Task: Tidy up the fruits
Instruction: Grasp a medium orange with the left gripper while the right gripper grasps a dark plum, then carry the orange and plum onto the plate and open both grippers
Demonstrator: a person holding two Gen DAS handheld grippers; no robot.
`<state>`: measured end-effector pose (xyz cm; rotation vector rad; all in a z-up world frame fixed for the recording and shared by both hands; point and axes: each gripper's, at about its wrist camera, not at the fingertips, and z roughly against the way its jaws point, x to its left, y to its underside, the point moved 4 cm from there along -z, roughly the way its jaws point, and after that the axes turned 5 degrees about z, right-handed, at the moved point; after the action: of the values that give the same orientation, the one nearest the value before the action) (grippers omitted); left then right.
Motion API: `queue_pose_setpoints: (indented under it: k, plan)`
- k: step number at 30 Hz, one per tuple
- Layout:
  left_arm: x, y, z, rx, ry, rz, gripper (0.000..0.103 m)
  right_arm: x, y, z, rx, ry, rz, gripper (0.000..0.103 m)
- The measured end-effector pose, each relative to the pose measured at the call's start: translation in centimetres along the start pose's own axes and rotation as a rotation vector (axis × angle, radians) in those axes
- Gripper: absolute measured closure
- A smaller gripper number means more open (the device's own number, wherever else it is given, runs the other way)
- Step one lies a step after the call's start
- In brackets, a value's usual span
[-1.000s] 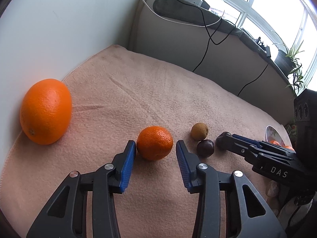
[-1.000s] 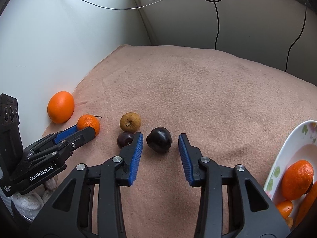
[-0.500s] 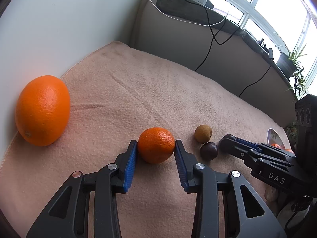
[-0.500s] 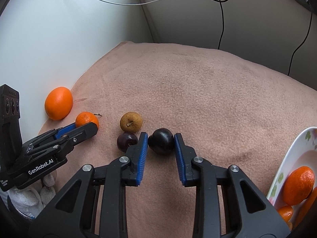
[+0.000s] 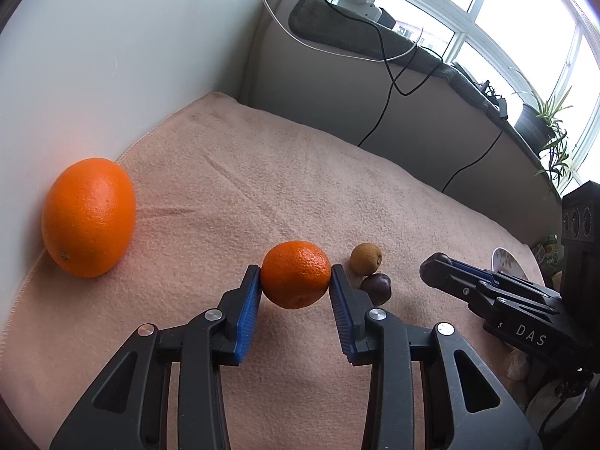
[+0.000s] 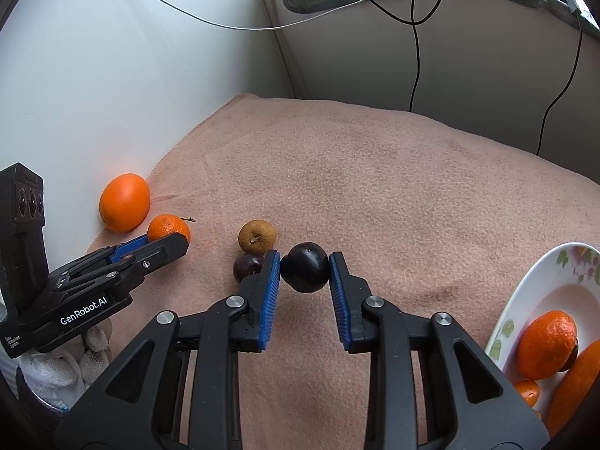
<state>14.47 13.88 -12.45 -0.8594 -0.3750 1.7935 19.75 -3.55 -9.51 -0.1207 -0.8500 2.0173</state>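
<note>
My left gripper (image 5: 295, 285) is shut on a small mandarin (image 5: 295, 273), its blue pads pressing both sides just above the pink cloth (image 5: 262, 172). My right gripper (image 6: 304, 273) is shut on a dark plum (image 6: 305, 272). A brown kiwi-like fruit (image 6: 257, 236) and a smaller dark plum (image 6: 247, 267) lie just left of the right gripper. A large orange (image 5: 88, 215) rests against the white wall. In the right wrist view the left gripper (image 6: 170, 242) shows at left with the mandarin (image 6: 168, 227).
A flowered white bowl (image 6: 540, 292) at the right edge holds a mandarin (image 6: 548, 345) and other orange pieces. The white wall (image 5: 112, 56) bounds the left side. Black cables (image 6: 416, 75) hang down the back panel. A gloved hand (image 6: 90, 352) holds the left gripper.
Both grippers' jaws closed from wide apart onto their fruits: the left on the mandarin, the right on the dark plum. Both fruits now appear slightly lifted off the cloth.
</note>
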Motion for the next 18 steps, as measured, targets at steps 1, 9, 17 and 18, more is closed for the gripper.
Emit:
queue_pose_setpoints:
  k: [1,9,17,18]
  plan:
    - [-0.3,0.0,0.2,-0.003,0.005,-0.004,0.068,-0.1,0.0,0.4,-0.005,0.001,-0.002,0.075]
    - [-2.8,0.2,0.8,-0.003,0.062,-0.032,0.068,-2.0,-0.1,3.4,-0.053,0.02,-0.024,0.075]
    - [-5.9,1.0,1.2,0.004,0.116,-0.072,0.068,-4.3,0.3,6.6,-0.098,0.048,-0.056,0.075]
    - [-6.4,1.1,1.2,0.007,0.123,-0.079,0.068,-4.7,0.4,6.9,-0.103,0.052,-0.062,0.075]
